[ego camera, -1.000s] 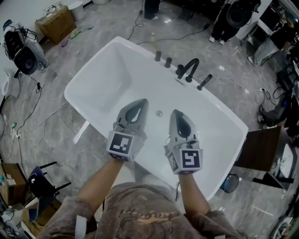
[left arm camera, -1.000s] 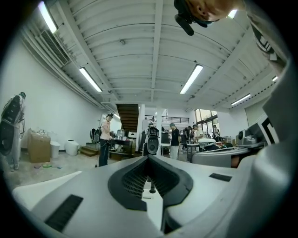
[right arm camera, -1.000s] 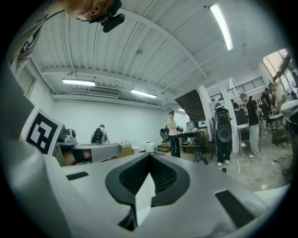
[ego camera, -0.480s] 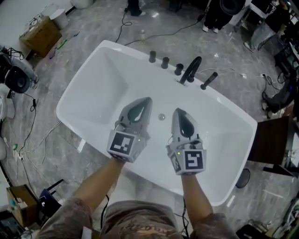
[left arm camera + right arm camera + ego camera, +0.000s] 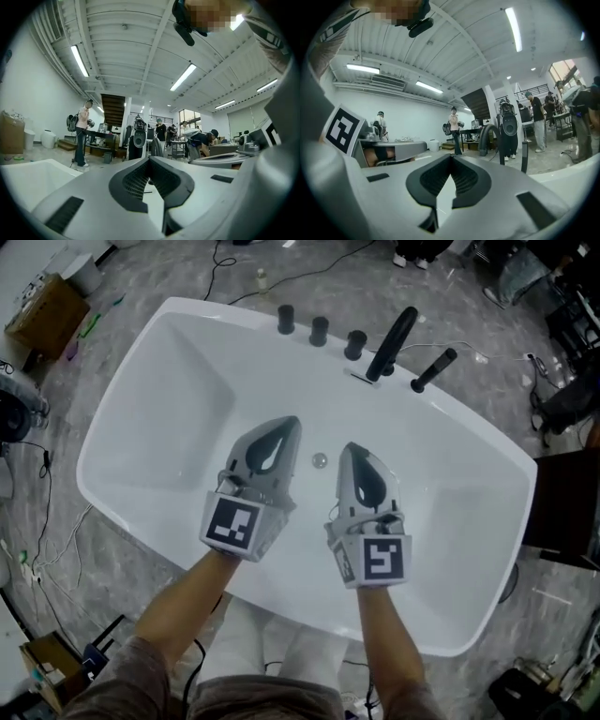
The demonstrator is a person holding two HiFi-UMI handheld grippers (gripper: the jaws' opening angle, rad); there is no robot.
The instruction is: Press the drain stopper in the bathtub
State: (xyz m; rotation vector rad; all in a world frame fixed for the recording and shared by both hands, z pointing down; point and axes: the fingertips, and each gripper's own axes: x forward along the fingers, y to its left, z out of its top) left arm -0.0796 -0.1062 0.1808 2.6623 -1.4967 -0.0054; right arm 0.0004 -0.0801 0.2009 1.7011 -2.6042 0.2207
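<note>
Drain stopper (image 5: pixel 320 460), a small round metal disc, lies on the white floor of the bathtub (image 5: pixel 131 427), near the middle of the tub and on the side of the fittings. From the head view it shows between the tips of my two grippers, a little ahead of both, and neither tip covers it; I cannot tell how high I hold them above it. My left gripper (image 5: pixel 289 422) points up and slightly right toward the stopper, and its own view shows the two jaws drawn together at the tips with nothing between them. My right gripper (image 5: pixel 347 448) runs almost parallel, just right of the stopper, and its jaws likewise meet at the tips and hold nothing. The marker cube (image 5: pixel 232 523) on the left and the marker cube (image 5: pixel 375 559) on the right sit over my wrists, above the near rim. On the far rim stand three dark knobs (image 5: pixel 319 331), a black curved faucet (image 5: pixel 394 338) and a black hand-shower handle (image 5: pixel 433 369). Cables trail over the grey floor (image 5: pixel 112 549) around the tub.
</note>
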